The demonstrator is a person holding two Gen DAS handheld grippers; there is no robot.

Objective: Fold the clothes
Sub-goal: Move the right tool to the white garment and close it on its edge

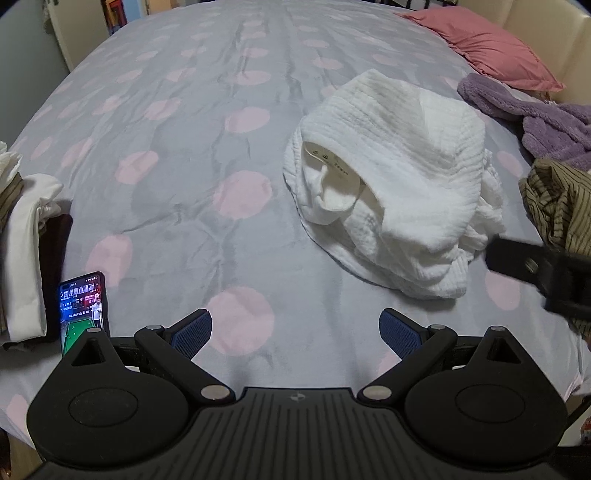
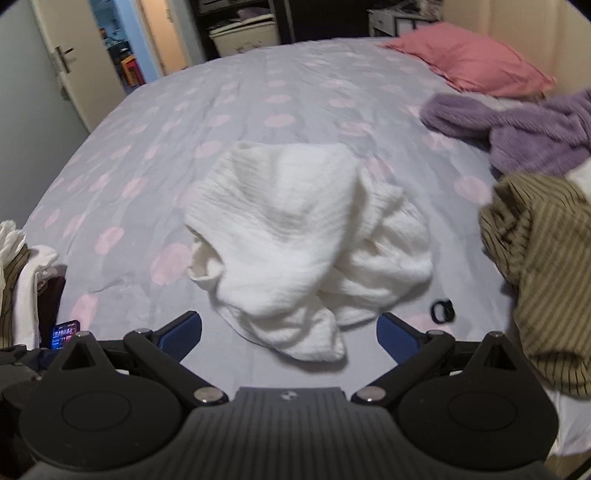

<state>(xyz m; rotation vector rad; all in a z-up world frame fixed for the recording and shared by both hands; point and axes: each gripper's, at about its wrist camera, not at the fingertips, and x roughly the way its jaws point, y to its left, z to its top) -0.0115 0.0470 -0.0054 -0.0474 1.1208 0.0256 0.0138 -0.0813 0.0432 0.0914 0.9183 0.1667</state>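
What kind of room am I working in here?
Most likely a home bedroom. You are over a bed with a grey sheet dotted pink, a pink pillow at its far right corner, and loose laundry on it, such as the white top. A door stands beyond.

A wide bed [image 2: 258,110] under a grey sheet dotted pink fills the room — cream headboard [image 2: 517,33] right, an open door [image 2: 70,70] far left.
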